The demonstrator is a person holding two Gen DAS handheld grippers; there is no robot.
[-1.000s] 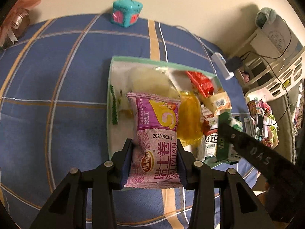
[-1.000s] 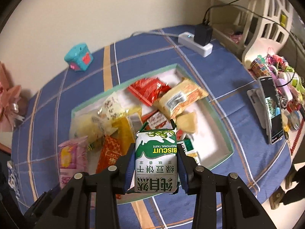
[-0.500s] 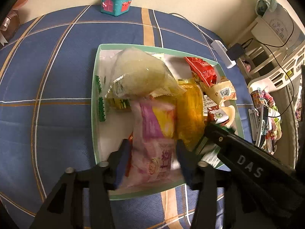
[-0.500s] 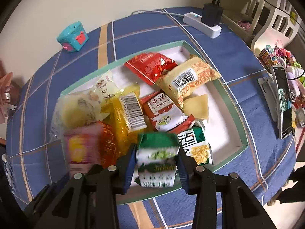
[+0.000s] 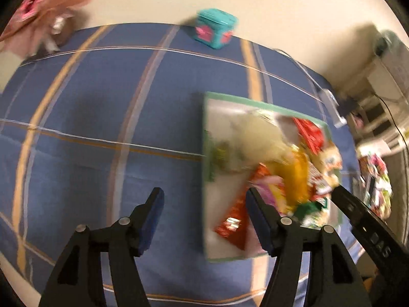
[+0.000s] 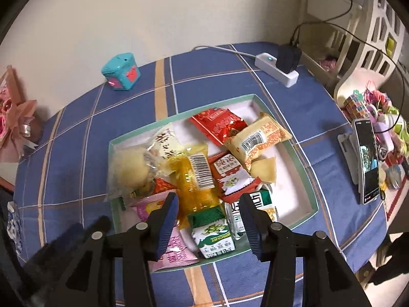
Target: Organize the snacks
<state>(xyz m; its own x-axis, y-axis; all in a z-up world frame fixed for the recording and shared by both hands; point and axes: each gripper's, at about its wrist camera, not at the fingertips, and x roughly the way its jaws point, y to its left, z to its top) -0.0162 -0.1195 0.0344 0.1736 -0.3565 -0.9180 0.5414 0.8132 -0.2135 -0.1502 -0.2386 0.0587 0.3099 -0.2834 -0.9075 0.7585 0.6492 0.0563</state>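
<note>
Black gripper (image 6: 208,220) frames, blue pads, silver screws

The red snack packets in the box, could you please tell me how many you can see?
3: one at the far side, one with white trim mid-box, one orange-red, mostly buried under the yellow packet. Others may be hidden beneath.

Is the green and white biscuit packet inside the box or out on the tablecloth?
Inside. The biscuit packet lies within the box at its near rim, below the right gripper, whose opening jaws no longer touch it.
</note>
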